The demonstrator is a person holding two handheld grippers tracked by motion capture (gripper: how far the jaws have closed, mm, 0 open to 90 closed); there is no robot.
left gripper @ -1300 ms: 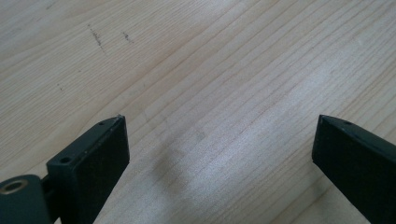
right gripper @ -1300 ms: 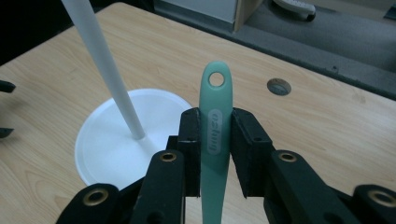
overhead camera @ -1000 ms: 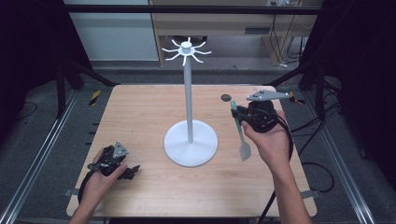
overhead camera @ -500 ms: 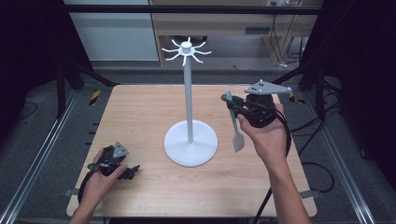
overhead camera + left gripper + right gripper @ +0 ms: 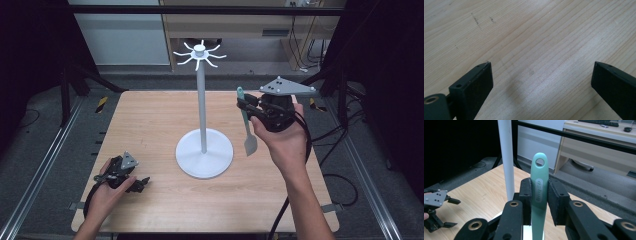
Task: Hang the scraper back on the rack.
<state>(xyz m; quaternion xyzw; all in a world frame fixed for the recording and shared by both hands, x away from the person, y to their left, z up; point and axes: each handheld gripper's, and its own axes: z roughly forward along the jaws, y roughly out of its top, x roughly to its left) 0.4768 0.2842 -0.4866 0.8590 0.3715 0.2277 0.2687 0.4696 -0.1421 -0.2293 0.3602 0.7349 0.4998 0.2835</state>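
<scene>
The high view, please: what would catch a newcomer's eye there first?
The tall white stand rises from its round base at the middle of the wooden table, crowned by a ring of hooks. Just right of it, the right gripper holds a pale green spatula by its handle, hole end up and blade hanging above the table. At the near left, the left gripper rests low on the table with its jaws apart.

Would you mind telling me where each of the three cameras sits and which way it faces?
High view: above the person's side, facing forward and down on the table; both forearms, left tool, right tool.
Left gripper view: on the left tool, looking down at the wood between open jaws.
Right gripper view: on the right tool, facing across the table; jaws clamp the green spatula.
Shared: spatula and white stand in high and right gripper views.
</scene>
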